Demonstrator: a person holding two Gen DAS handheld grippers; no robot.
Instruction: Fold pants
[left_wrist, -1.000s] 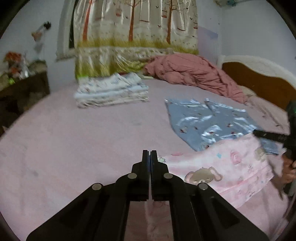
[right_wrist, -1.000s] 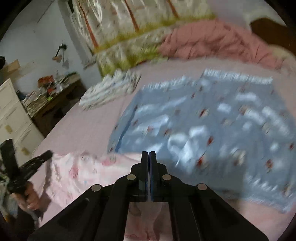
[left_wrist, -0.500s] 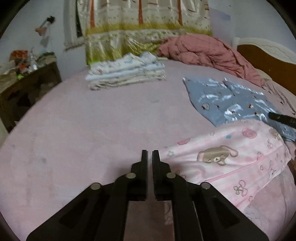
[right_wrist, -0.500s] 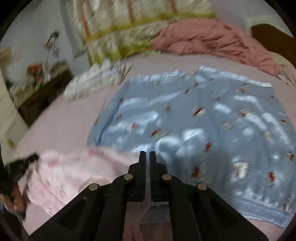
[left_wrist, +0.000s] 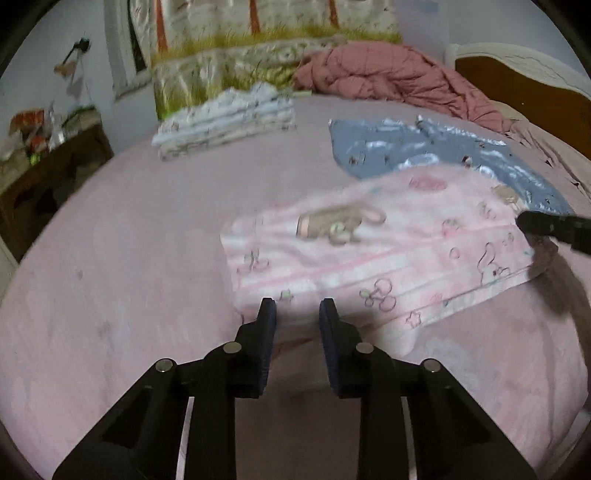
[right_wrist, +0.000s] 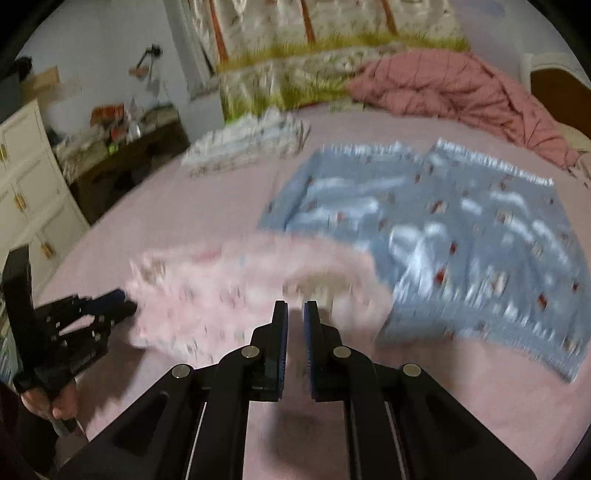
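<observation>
Both grippers are letting go. The left gripper (left_wrist: 297, 312) is standing with its jaws parted by a clear gap where a second ago they were pressed shut, and nothing is lying between them now; its tips are hovering just at the near edge of the pink pants (left_wrist: 369, 251). The right gripper (right_wrist: 295, 314) is opening too, though by a narrower gap, and it is holding nothing either; its tips are sitting just at the near side of the pink cloth.

The pink pants, printed with a bear, are lying flat on the bed (left_wrist: 129, 258) towards its near edge, their far side overlapping the blue patterned garment (right_wrist: 443, 221) spread beyond them. A moment earlier the cloth was being carried between the shut jaws; now it is resting on the sheet as a compact, layered rectangle. That suggests a fold has just been laid down and released, so the task is probably moving into either a further fold or a smoothing pass.

Towards the far edge of the bed, a folded stack of pale laundry (left_wrist: 225, 118) and a crumpled reddish quilt (left_wrist: 399, 81) are lying well apart from the work.
</observation>
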